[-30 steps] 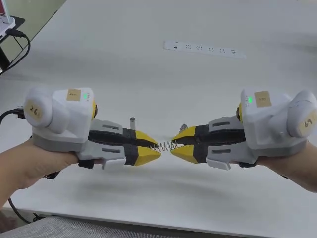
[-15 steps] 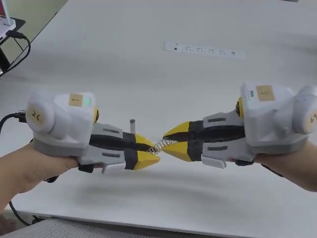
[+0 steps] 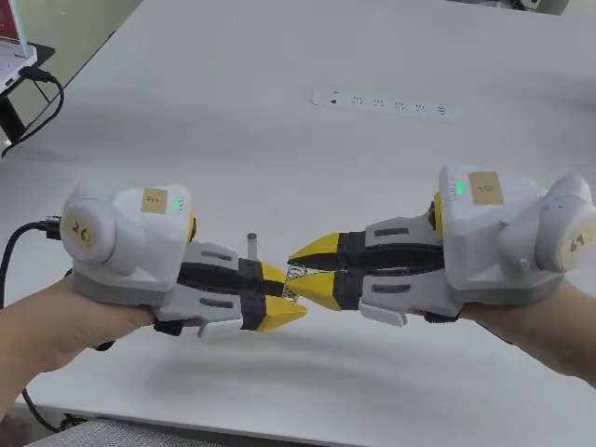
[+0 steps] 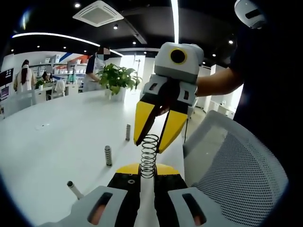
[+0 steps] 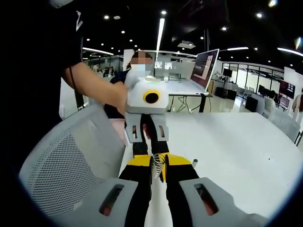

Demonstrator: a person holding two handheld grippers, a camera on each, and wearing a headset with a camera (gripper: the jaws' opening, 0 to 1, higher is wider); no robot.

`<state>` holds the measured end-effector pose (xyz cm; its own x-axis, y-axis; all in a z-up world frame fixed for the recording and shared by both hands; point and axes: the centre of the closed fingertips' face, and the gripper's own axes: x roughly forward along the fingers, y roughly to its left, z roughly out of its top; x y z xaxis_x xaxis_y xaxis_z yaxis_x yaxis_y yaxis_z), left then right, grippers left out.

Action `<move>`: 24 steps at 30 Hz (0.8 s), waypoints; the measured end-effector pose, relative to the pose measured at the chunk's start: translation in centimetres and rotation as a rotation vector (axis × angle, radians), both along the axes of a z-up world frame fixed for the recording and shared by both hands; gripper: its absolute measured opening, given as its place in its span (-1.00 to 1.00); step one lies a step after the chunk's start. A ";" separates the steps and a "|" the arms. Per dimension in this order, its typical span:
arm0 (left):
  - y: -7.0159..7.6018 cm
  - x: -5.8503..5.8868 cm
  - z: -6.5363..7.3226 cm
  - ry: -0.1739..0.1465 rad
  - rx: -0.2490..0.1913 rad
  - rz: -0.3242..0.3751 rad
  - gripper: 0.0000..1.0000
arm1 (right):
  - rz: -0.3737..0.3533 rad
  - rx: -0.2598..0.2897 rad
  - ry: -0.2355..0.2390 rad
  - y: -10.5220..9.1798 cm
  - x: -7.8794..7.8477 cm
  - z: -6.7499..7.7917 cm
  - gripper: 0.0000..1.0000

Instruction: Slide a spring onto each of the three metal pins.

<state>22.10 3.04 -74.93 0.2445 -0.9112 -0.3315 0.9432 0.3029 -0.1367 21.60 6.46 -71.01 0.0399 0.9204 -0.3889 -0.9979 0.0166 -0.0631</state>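
A small steel spring [image 4: 149, 153] spans the gap between my two grippers above the white table [image 3: 279, 158]. My left gripper [image 4: 147, 171] is shut on its near end. My right gripper [image 5: 157, 163] has its yellow jaws closed on the other end [image 5: 157, 166]. In the head view the left gripper [image 3: 284, 303] and right gripper [image 3: 298, 265] meet tip to tip, and just a few coils of the spring [image 3: 295, 273] show. A metal pin [image 3: 251, 244] stands just behind the tips. Two ribbed pins [image 4: 108, 155] [image 4: 128, 132] and one bare pin [image 4: 73, 189] stand on the table.
A white power strip [image 3: 384, 103] lies far back on the table. A black cable [image 3: 33, 102] hangs off the left edge. A grey mesh chair [image 4: 236, 161] stands at the table's near edge. People and desks are in the room behind.
The right gripper has moved left toward the left one, so the stretch of spring showing between the tips has shrunk to a few coils. Both grippers kept hold.
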 end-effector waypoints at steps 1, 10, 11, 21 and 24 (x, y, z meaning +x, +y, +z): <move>0.0 0.0 0.0 -0.002 0.002 -0.003 -0.97 | -0.002 0.001 -0.002 0.1 0.0 0.0 -0.86; -0.4 0.1 0.0 -0.010 0.006 -0.009 -0.97 | 0.000 0.006 -0.018 0.1 0.0 0.0 -0.86; -0.4 0.1 0.0 -0.012 0.006 -0.009 -0.97 | 0.001 0.009 -0.019 0.1 0.0 0.1 -0.86; -0.2 -0.1 -0.1 -0.017 0.018 -0.012 -0.97 | -0.001 0.017 -0.020 0.1 -0.1 0.0 -0.86; -0.2 0.0 -0.1 -0.008 0.011 -0.004 -0.97 | -0.004 0.019 -0.025 0.1 0.0 0.0 -0.86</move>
